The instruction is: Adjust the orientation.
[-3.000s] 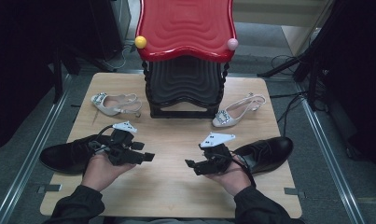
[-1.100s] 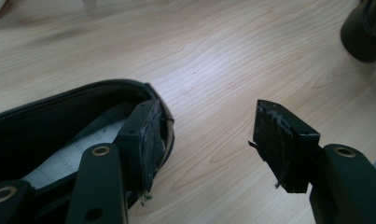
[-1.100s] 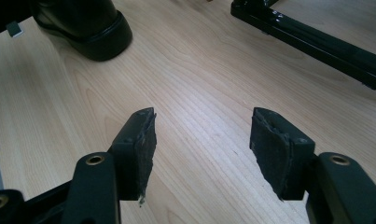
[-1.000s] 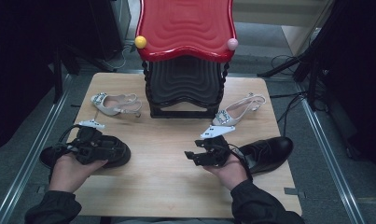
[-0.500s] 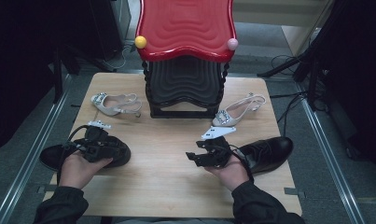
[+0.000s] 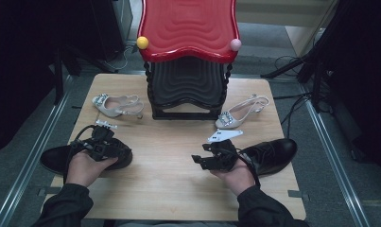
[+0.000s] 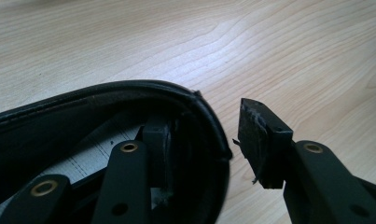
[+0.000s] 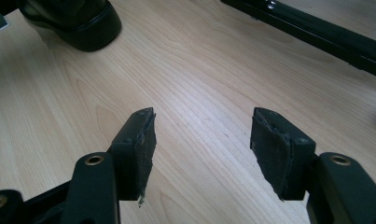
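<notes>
A black leather shoe (image 6: 56,158) lies at the table's left edge. My left gripper (image 6: 102,145) is over its opening. In the left gripper view the left gripper (image 7: 206,135) straddles the shoe's rim (image 7: 129,91): one pad is inside the shoe and the other pad (image 7: 258,140) is outside, a small gap off the leather. Its jaws have just been closing with the rim between them. A second black shoe (image 6: 271,155) lies at the right. In front of it my right gripper (image 6: 201,161) points left, and in its own view the right gripper (image 8: 202,126) is open over bare wood.
A red-topped black rack (image 6: 188,56) stands at the back centre of the wooden table (image 6: 174,189). A pale heeled sandal (image 6: 115,105) lies left of it and another (image 6: 238,112) right of it. The rack's base bar (image 8: 316,32) and a black shoe's toe (image 8: 73,18) show ahead of the right gripper.
The left hand has swung from the table's middle left onto the black shoe and sunk into its opening, jaws narrowing. The right hand has barely shifted.
</notes>
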A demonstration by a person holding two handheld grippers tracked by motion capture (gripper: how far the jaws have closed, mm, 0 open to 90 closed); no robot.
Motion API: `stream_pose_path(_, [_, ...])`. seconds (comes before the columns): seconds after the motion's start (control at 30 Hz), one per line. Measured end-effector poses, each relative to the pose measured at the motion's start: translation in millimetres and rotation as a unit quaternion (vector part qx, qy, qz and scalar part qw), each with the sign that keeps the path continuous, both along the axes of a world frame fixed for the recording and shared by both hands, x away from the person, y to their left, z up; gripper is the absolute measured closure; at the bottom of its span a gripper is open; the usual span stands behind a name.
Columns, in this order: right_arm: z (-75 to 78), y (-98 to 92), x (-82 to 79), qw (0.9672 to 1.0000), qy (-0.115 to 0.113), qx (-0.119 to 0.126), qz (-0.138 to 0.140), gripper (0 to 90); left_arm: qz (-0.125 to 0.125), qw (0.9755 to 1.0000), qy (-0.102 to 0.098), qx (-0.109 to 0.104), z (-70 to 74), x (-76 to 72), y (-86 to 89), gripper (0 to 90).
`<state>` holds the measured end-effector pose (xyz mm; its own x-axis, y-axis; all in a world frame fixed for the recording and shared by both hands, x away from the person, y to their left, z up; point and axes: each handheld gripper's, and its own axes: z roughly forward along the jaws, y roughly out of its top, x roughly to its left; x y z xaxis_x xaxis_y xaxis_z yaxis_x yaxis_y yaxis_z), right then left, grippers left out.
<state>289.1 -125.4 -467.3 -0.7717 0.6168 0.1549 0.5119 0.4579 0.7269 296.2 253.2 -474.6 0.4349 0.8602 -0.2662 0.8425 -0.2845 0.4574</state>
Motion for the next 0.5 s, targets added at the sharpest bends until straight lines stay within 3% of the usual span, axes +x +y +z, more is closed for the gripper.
stream_pose_path(0.5, [-1.3,-2.4,-1.1,1.0,0.001,-0.006,-0.006,41.4,0.009,0.9999,0.01,0.004,-6.4,6.3,0.8,64.4])
